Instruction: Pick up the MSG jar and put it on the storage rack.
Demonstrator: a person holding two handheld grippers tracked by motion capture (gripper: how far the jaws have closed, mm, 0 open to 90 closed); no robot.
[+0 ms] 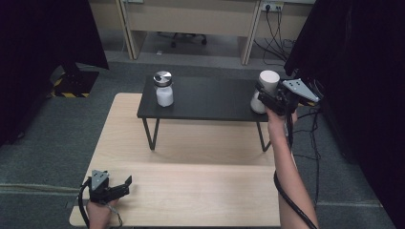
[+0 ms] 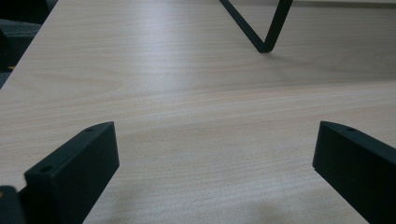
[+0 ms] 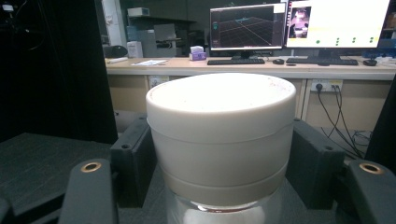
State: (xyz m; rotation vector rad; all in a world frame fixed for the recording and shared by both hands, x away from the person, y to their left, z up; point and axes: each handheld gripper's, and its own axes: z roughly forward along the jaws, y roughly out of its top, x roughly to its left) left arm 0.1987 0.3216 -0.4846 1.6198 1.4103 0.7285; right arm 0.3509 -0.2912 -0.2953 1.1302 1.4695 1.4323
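Right gripper (image 1: 265, 99) clamped on white-lidded jar (image 1: 266, 86) at black shelf's (image 1: 205, 102) right end, metal-lidded jar (image 1: 163, 88) well apart leftward, left gripper (image 1: 125, 183) wide open, resting on wooden table (image 1: 191, 191).

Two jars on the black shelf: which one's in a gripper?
The white-lidded jar at the shelf's right end; the right gripper's jaws clamp its lid. The silver-lidded jar stands free at the left end.

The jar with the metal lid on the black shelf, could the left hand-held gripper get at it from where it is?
Probably yes: the left hand-held gripper is open, and only bare table lies between it and the jar.
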